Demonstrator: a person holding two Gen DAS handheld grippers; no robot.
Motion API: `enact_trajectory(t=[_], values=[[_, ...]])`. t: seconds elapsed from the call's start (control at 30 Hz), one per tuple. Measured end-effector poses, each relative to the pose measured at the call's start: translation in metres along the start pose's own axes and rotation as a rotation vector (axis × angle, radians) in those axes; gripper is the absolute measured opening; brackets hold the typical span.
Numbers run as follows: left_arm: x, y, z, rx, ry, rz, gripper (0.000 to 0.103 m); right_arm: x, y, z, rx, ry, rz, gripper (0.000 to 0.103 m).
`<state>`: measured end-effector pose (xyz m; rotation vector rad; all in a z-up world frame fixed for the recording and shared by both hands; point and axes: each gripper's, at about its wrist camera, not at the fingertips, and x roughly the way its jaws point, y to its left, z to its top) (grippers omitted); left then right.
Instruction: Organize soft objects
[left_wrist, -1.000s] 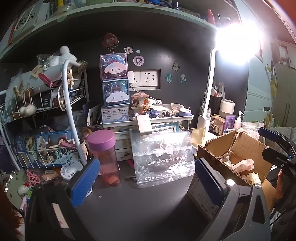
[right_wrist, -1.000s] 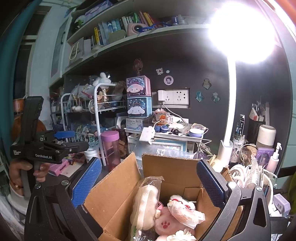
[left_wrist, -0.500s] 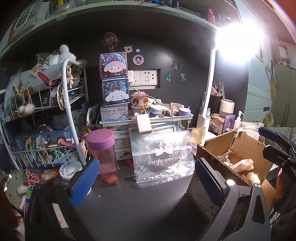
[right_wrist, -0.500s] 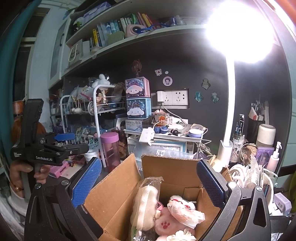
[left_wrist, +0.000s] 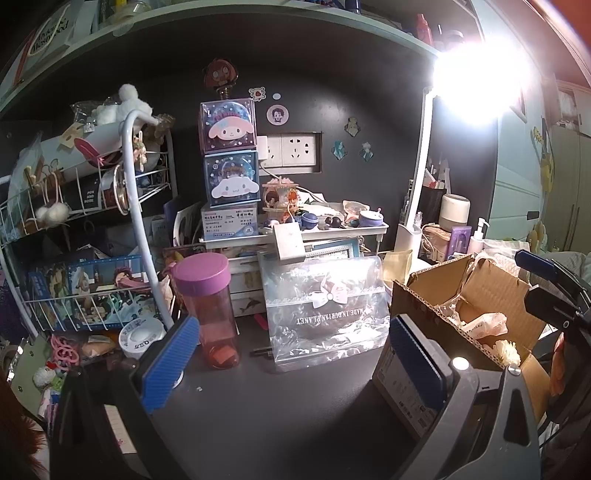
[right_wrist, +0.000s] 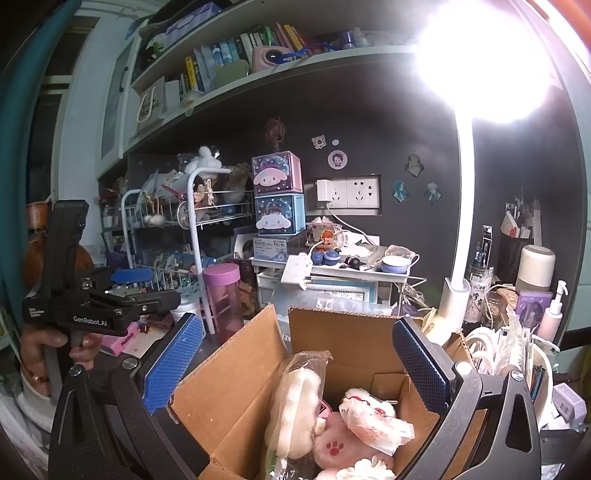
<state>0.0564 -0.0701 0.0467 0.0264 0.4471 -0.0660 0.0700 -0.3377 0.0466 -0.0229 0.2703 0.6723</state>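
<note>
Since the right gripper (right_wrist: 295, 365) hangs spread and empty over the cardboard box (right_wrist: 236, 391), it should drop straight onto one bagged plush (right_wrist: 295, 398) while the left gripper (left_wrist: 291, 354), also spread, waits over the desk (left_wrist: 280, 413).

The cardboard box (right_wrist: 236, 398) is matt, corrugated brown paper, holding fluffy plush toys (right_wrist: 343, 443) in glossy plastic wrap. The clear pouch (left_wrist: 325, 310) shines; the bench (left_wrist: 258, 406) is smooth, dark and matt.

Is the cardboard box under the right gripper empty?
No, the cardboard box holds several plush toys, some wrapped in clear plastic, below the open right gripper.
</note>
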Motion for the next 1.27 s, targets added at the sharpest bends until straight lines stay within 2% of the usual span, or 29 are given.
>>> enact_trajectory(t=[1.27], values=[[-0.007,0.002,0.002,-0.008,-0.014,-0.012,0.102,0.010,0.006,0.000,0.042,0.005,-0.014,0.103]])
